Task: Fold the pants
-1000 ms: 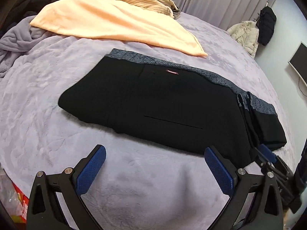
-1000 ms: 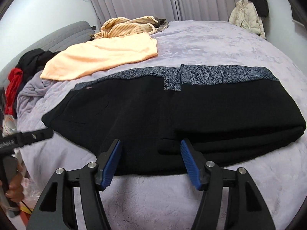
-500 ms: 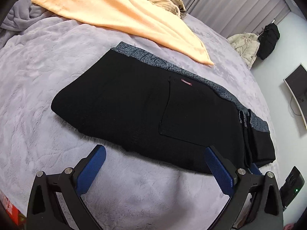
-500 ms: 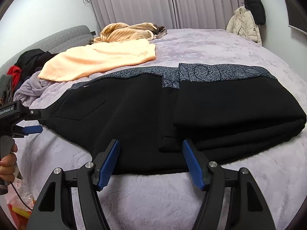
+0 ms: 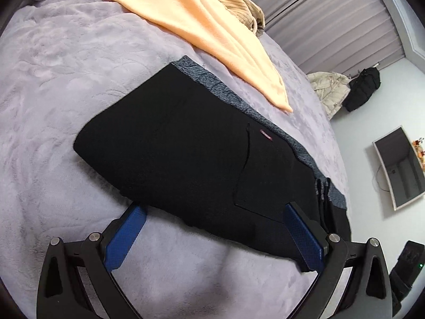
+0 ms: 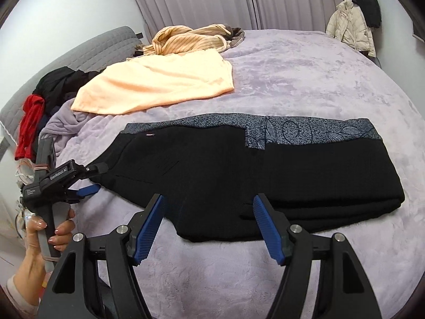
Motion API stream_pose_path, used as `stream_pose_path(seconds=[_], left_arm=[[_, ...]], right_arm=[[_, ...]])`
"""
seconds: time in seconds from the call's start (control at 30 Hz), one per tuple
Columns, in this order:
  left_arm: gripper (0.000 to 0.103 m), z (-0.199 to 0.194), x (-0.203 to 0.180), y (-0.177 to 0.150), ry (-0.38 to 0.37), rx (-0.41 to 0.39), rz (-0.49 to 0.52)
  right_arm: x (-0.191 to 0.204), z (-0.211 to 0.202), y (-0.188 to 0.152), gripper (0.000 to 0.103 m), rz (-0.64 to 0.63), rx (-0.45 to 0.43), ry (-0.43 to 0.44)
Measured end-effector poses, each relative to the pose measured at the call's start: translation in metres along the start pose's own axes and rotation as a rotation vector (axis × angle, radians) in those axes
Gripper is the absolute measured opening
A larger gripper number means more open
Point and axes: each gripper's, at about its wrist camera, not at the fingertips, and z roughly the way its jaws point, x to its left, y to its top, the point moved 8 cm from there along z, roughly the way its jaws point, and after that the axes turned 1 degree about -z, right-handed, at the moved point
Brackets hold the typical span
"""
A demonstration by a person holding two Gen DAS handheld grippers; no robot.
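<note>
Black pants [image 6: 239, 170] with a grey patterned waistband lie partly folded on the lilac bed; the legs are doubled over on the right. They also show in the left wrist view [image 5: 202, 159], with a small red label by the back pocket. My left gripper [image 5: 215, 212] is open and empty, its fingers just above the pants' near edge. It also shows in the right wrist view [image 6: 94, 178] at the pants' left end. My right gripper [image 6: 208, 204] is open and empty, at the pants' near edge by the fold.
A peach blanket [image 6: 159, 85] and a striped tan garment [image 6: 186, 38] lie at the back of the bed [image 6: 305, 74]. Dark and red clothes [image 6: 32, 117] are piled at the left by the grey headboard. A monitor [image 5: 398, 170] hangs on the right wall.
My left gripper has moved forward and tilted, closing in on the pants' left end. My right gripper has pulled back and up a little. Both stay open.
</note>
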Motion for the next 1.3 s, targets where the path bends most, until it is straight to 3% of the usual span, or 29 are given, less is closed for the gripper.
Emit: stream_pose_path(seconds=[0.1, 0.47, 0.6, 0.8, 1.0, 1.2, 1.3], left_arm=[[0.103, 0.005, -0.006, -0.001, -0.053, 0.004, -0.008], [0.103, 0.024, -0.011, 0.013, 0.029, -0.014, -0.006], [0.103, 0.029, -0.013, 0.016, 0.084, -0.027, 0.001], [0.103, 0.022, -0.036, 0.018, 0.172, -0.103, 0.131], [0.103, 0.044, -0.015, 0.025, 0.162, -0.038, 0.045], [0.100, 0.049, -0.018, 0.023, 0.289, -0.062, 0.130], [0.100, 0.050, -0.016, 0.022, 0.293, -0.068, 0.134]], right_arm=[[0.004, 0.002, 0.001, 0.073, 0.022, 0.012, 0.025], [0.023, 0.016, -0.009, 0.073, 0.009, 0.072, 0.052], [0.021, 0.020, -0.010, 0.073, 0.030, 0.084, 0.053], [0.019, 0.025, -0.012, 0.073, 0.045, 0.104, 0.055], [0.024, 0.025, -0.007, 0.073, 0.029, 0.106, 0.055], [0.024, 0.026, 0.007, 0.073, 0.008, 0.112, 0.056], [0.026, 0.026, 0.016, 0.073, -0.011, 0.107, 0.047]])
